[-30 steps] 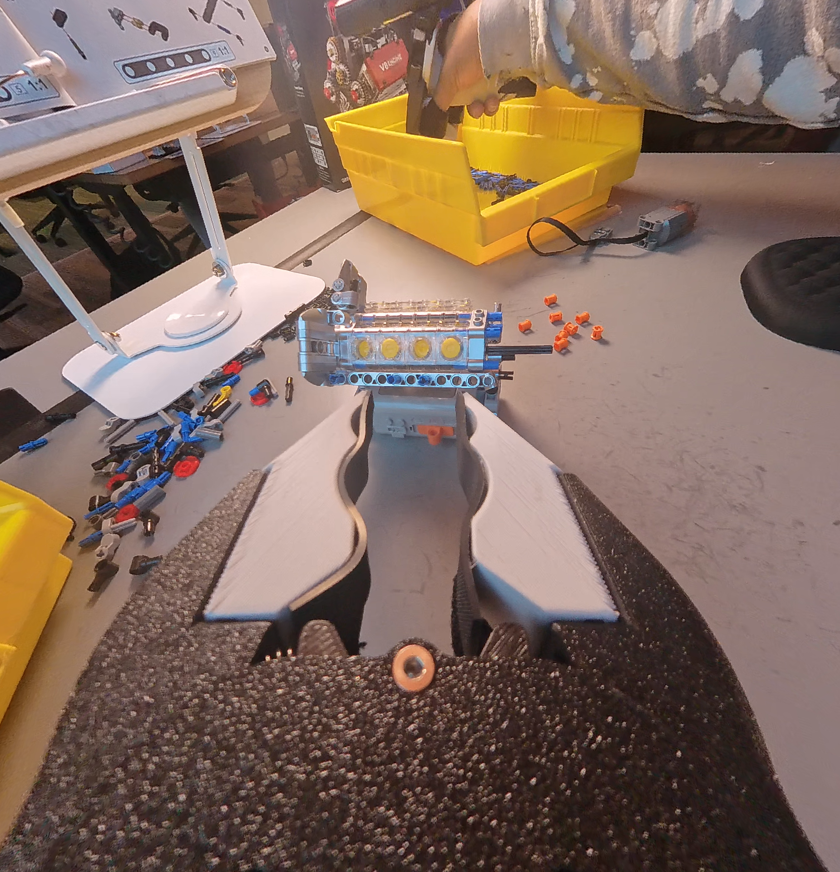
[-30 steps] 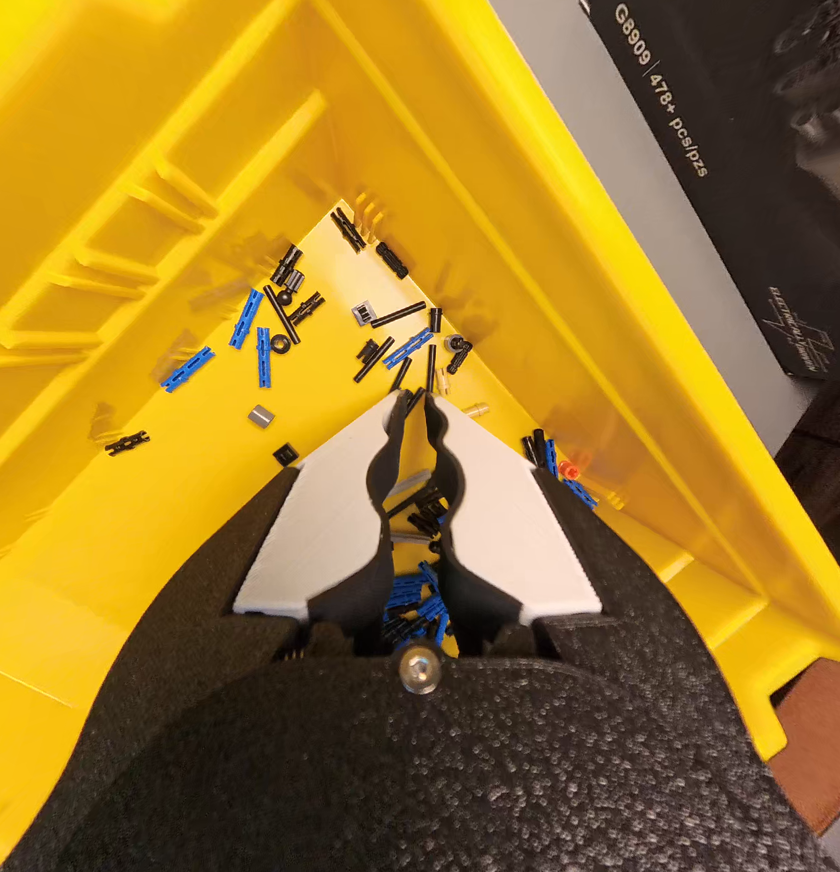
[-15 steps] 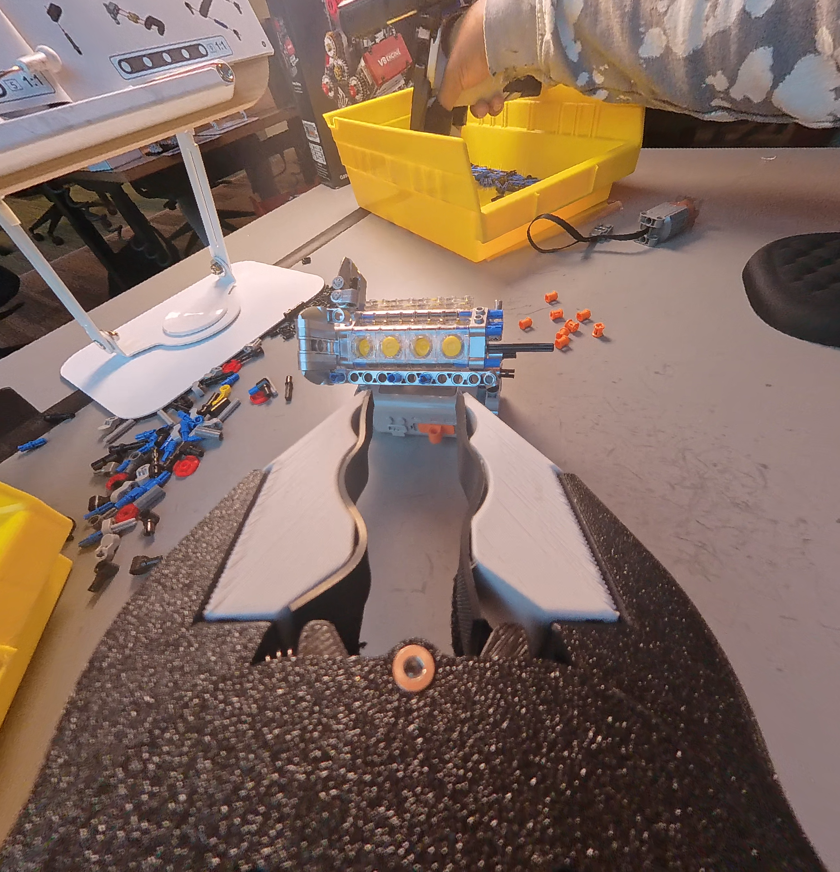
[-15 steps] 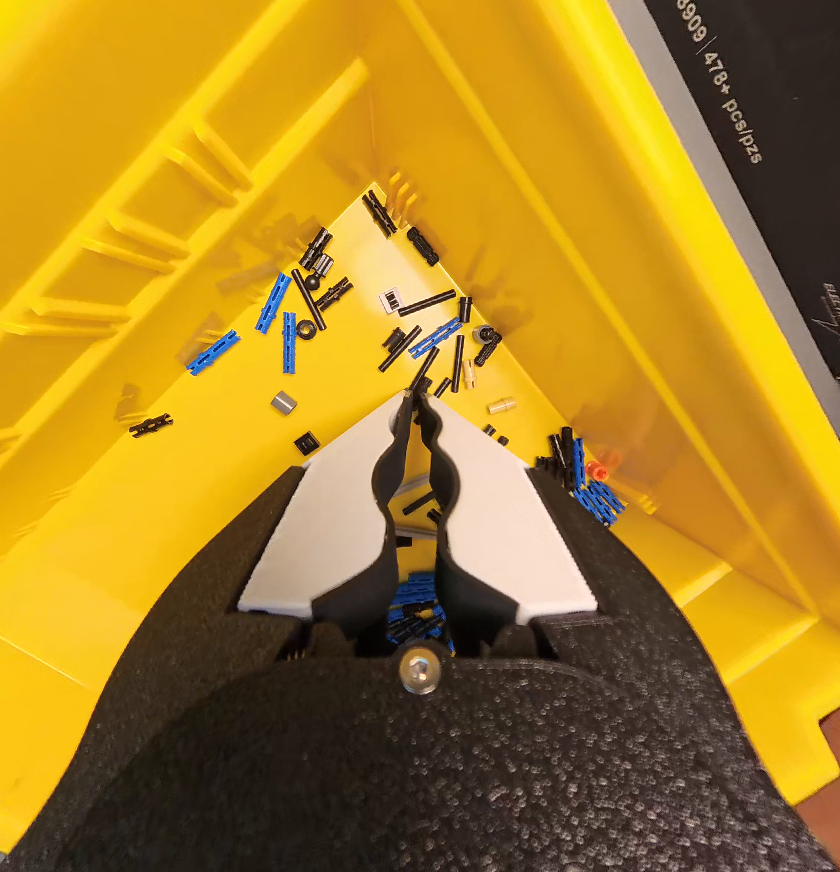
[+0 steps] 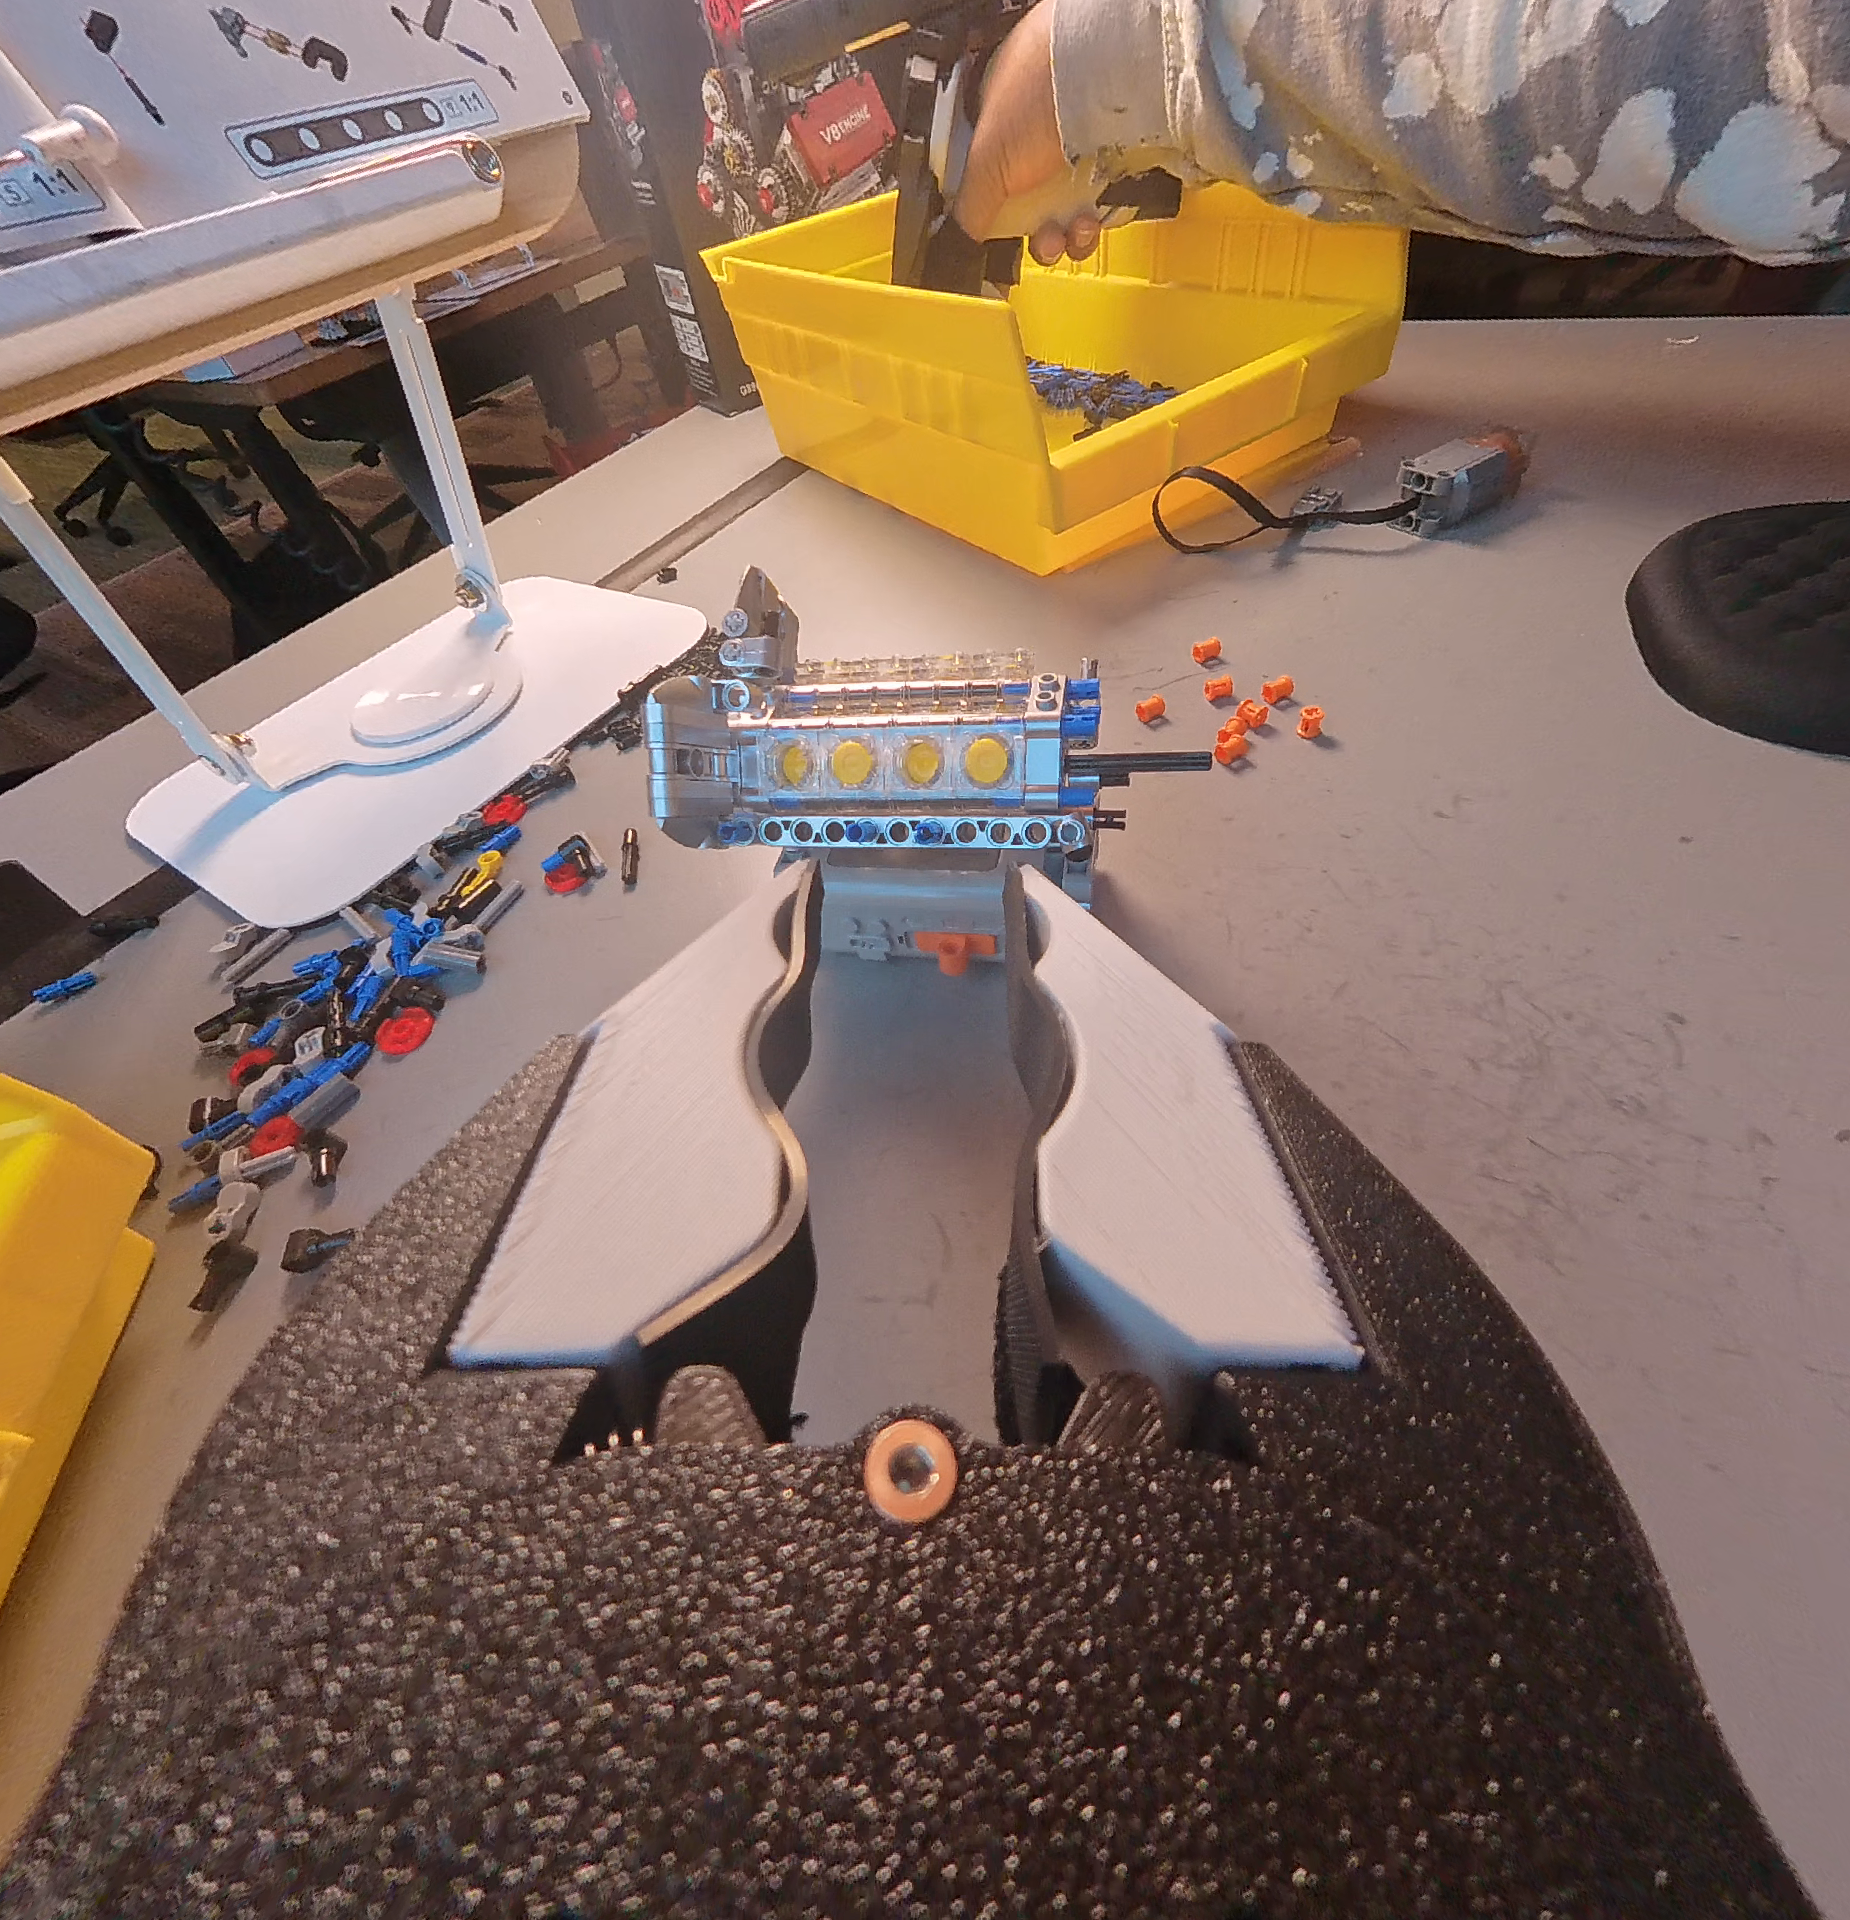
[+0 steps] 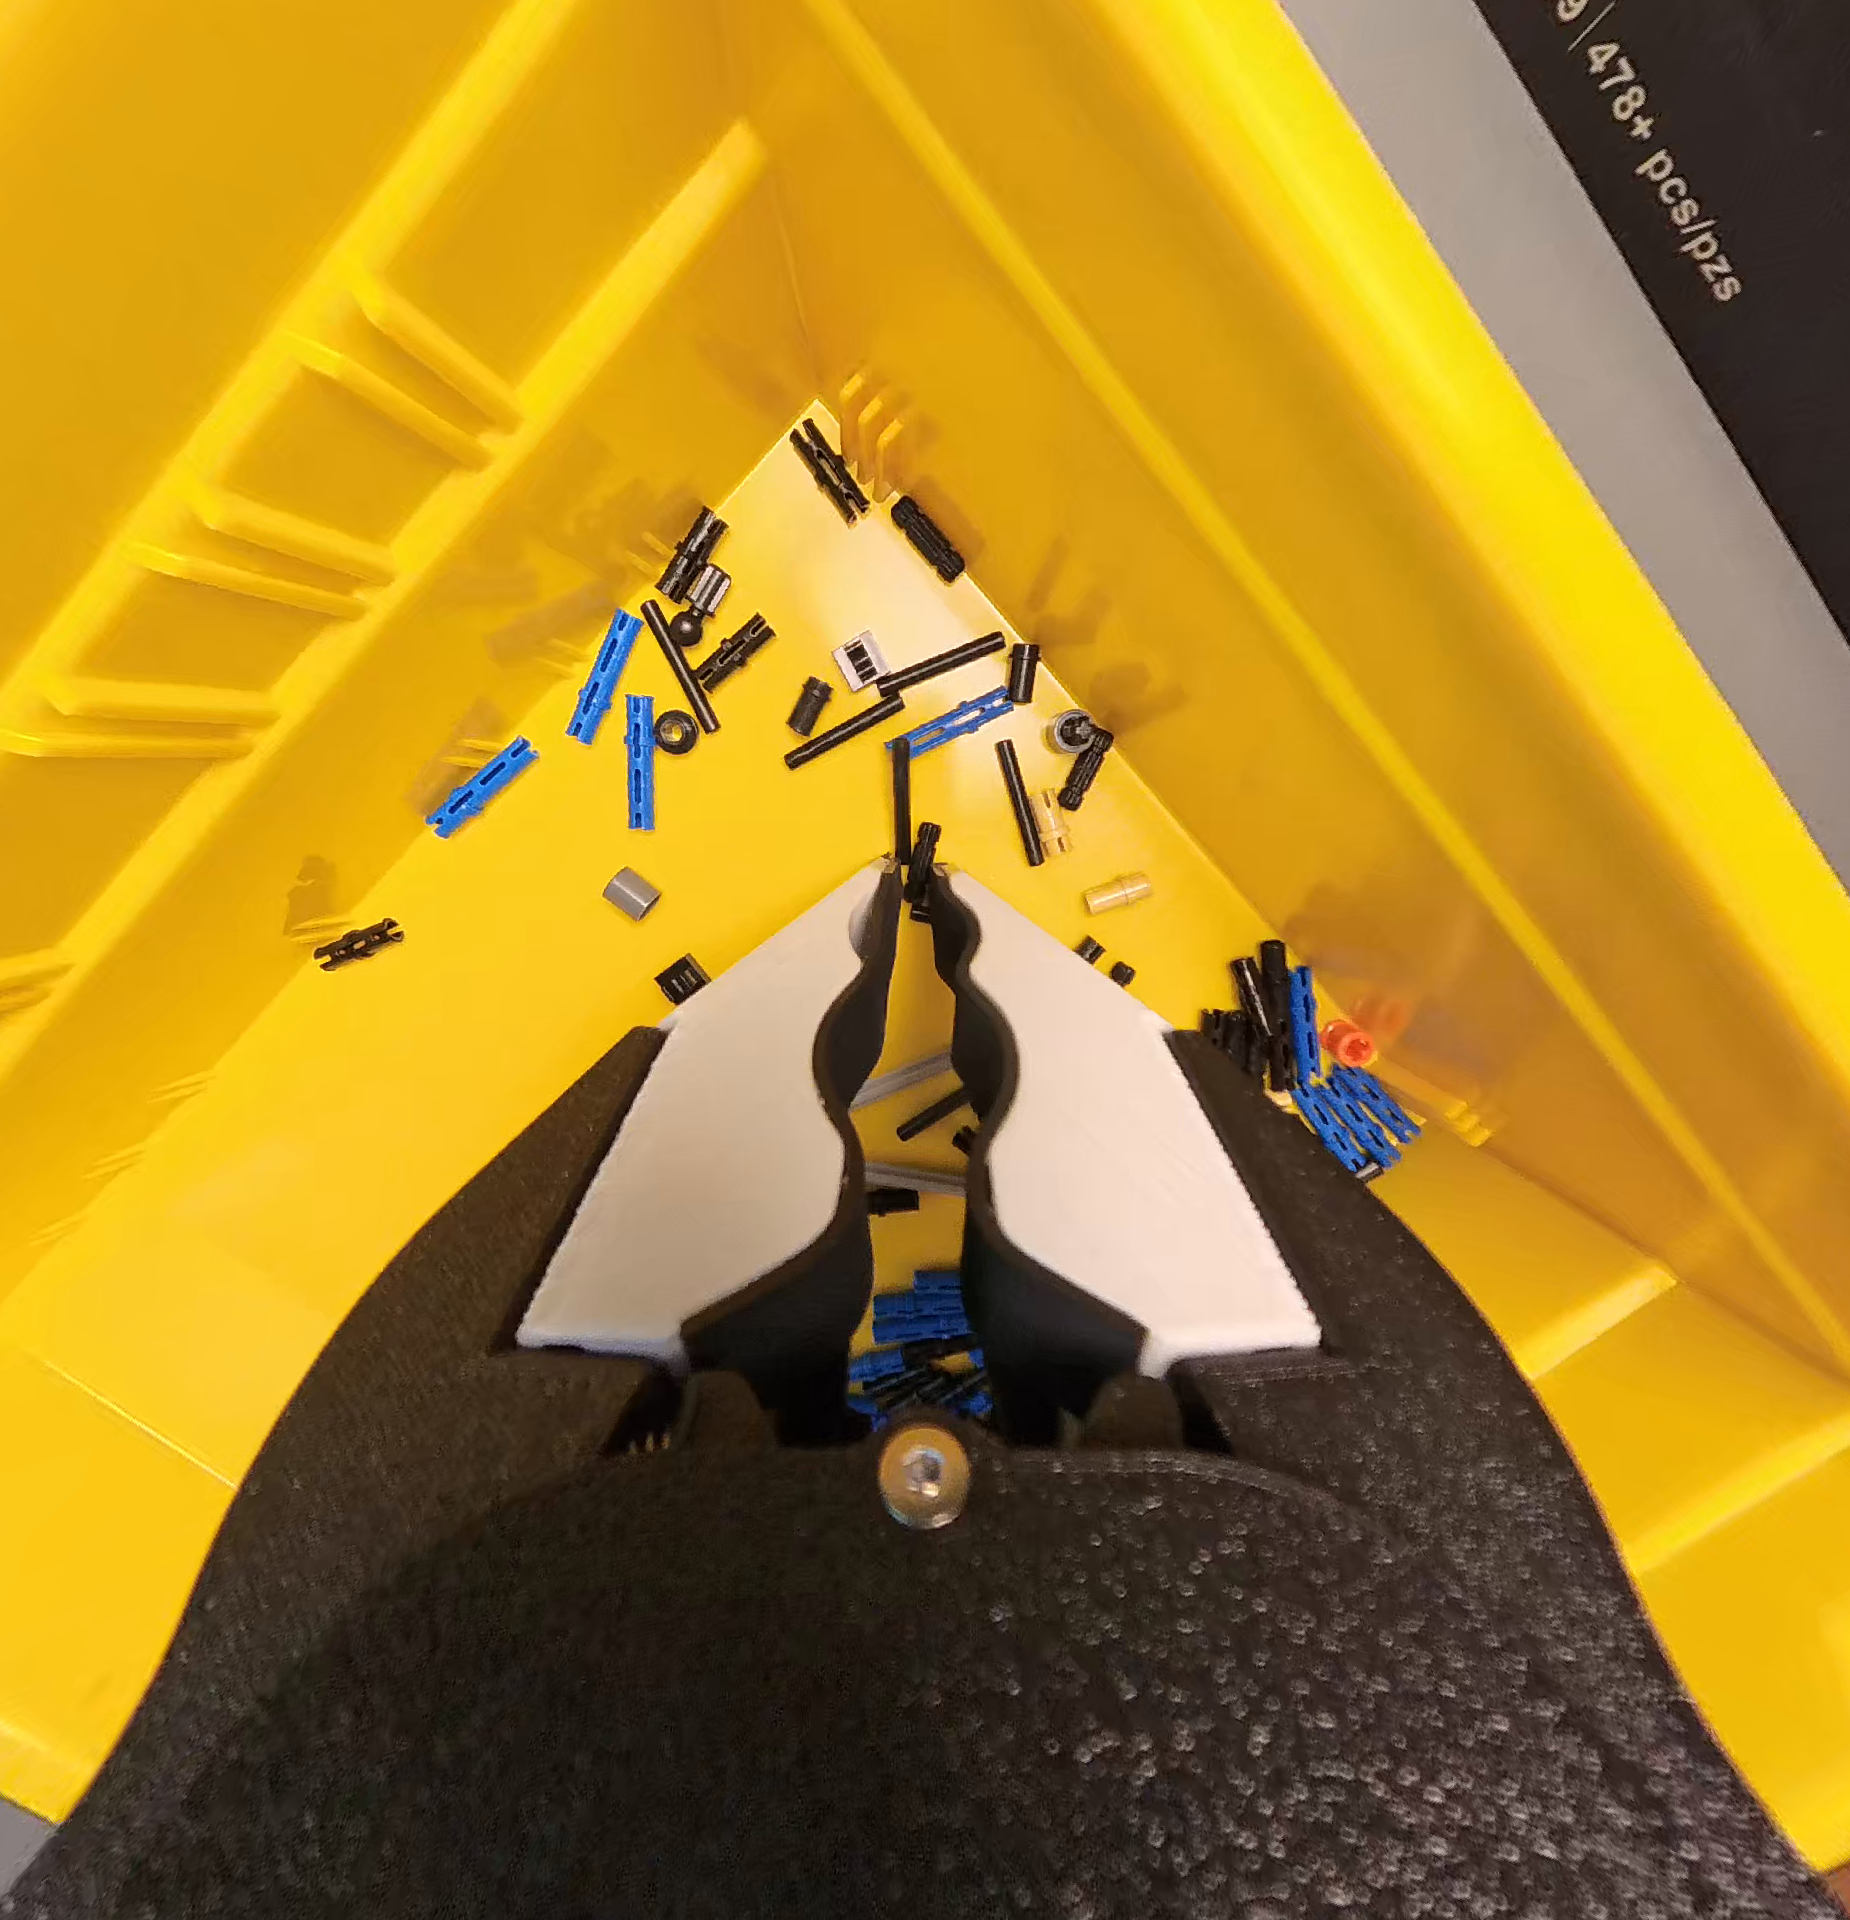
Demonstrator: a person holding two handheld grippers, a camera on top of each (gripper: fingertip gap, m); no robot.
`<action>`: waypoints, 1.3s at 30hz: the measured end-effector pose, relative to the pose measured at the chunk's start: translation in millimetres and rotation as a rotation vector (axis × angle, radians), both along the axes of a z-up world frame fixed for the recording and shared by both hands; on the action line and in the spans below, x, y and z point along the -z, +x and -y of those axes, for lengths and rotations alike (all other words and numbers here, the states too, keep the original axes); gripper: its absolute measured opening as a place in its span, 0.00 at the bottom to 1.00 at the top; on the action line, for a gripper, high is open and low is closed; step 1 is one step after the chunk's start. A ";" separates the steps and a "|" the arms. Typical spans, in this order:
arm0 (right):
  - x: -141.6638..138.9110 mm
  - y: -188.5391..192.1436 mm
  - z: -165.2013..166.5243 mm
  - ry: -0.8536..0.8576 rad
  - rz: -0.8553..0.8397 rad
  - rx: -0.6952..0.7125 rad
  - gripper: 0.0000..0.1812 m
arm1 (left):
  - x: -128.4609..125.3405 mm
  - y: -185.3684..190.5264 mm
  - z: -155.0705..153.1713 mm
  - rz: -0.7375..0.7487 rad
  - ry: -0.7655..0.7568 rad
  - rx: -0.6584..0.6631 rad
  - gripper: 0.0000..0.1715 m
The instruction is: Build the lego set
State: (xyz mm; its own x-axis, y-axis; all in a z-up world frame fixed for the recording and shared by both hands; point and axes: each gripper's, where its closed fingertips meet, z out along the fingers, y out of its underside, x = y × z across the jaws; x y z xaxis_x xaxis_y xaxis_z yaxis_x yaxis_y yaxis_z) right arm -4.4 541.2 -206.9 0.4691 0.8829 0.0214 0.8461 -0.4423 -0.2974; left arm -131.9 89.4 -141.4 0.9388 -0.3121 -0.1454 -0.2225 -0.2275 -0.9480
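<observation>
We hold the left gripper (image 5: 910,899) low over the grey table (image 5: 1472,1039), its 2 fingers spread wide on either side of the grey base block (image 5: 905,920) under the brick-built engine model (image 5: 879,753). From this view we cannot tell whether the fingertips press the block or only flank it. The model shows 4 yellow round pieces along its side and a black axle sticking out toward a scatter of small orange bushes (image 5: 1238,712). To the left lies a loose heap of blue, black and red parts (image 5: 329,1018), beside the white foot of a stand (image 5: 381,748). A corner of another yellow bin (image 5: 27,1299) sits at the near left edge. Farther back a grey motor (image 5: 1456,488) with a black cable rests by the yellow bin (image 5: 952,416), and a black pad (image 5: 1773,623) lies at the right.

Our right gripper (image 6: 913,883) reaches down inside the yellow bin (image 6: 485,364), its fingers nearly closed and pinching a short black pin (image 6: 921,857) at the tips, just above the bin floor. Around it lie blue pins (image 6: 604,675), black axles (image 6: 843,732), 2 tan pins (image 6: 1118,891) and a small grey sleeve (image 6: 630,894). Beyond the bin wall stands a black box (image 6: 1783,156).
</observation>
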 end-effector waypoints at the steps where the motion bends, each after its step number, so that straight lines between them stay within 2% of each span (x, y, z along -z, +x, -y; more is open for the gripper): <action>1: -0.1 0.2 0.2 0.001 0.000 -0.003 0.02 | 0.1 0.2 0.1 0.000 -0.001 0.001 0.19; 11: -7.2 4.3 14.0 -0.001 0.016 -0.095 0.02 | 1.4 1.8 0.3 -0.006 -0.007 0.012 0.19; 14: -33.1 -6.9 18.6 0.063 -0.062 -0.141 0.02 | 1.2 1.7 0.3 -0.008 -0.005 0.012 0.19; 16: -68.7 -20.2 29.0 0.131 -0.187 -0.180 0.02 | 1.1 1.0 0.4 -0.011 -0.003 0.010 0.19; 17: -90.1 -26.5 39.9 0.181 -0.254 -0.226 0.02 | 1.5 0.1 0.5 -0.015 -0.004 0.007 0.19; 19: -125.1 -34.4 86.1 0.223 -0.370 -0.375 0.02 | 1.7 -1.1 0.7 -0.020 -0.004 0.004 0.19; 21: -135.5 -30.0 151.1 0.190 -0.409 -0.545 0.02 | 1.0 -1.8 0.8 -0.020 0.000 -0.001 0.19; 24: -105.2 -4.0 243.2 0.109 -0.319 -0.761 0.02 | 0.5 -2.6 0.8 -0.018 0.002 -0.004 0.19; 28: -47.2 32.7 319.8 0.005 -0.196 -0.863 0.02 | -0.1 -5.2 1.3 -0.005 -0.001 -0.018 0.20; 32: -15.7 47.7 345.4 -0.027 -0.152 -0.875 0.02 | -0.3 -7.1 0.8 0.005 -0.003 -0.031 0.22; 39: 6.0 47.5 343.3 0.012 -0.091 -0.873 0.02 | -1.3 -2.2 2.1 0.011 0.000 -0.014 0.24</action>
State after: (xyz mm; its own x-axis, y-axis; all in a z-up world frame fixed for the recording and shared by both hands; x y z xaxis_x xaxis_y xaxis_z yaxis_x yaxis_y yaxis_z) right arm 43.1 197.9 -213.0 -0.3735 0.9272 0.0282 0.8535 0.3554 -0.3811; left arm -134.1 87.3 -140.1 0.9445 -0.2992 -0.1354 -0.2092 -0.2305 -0.9503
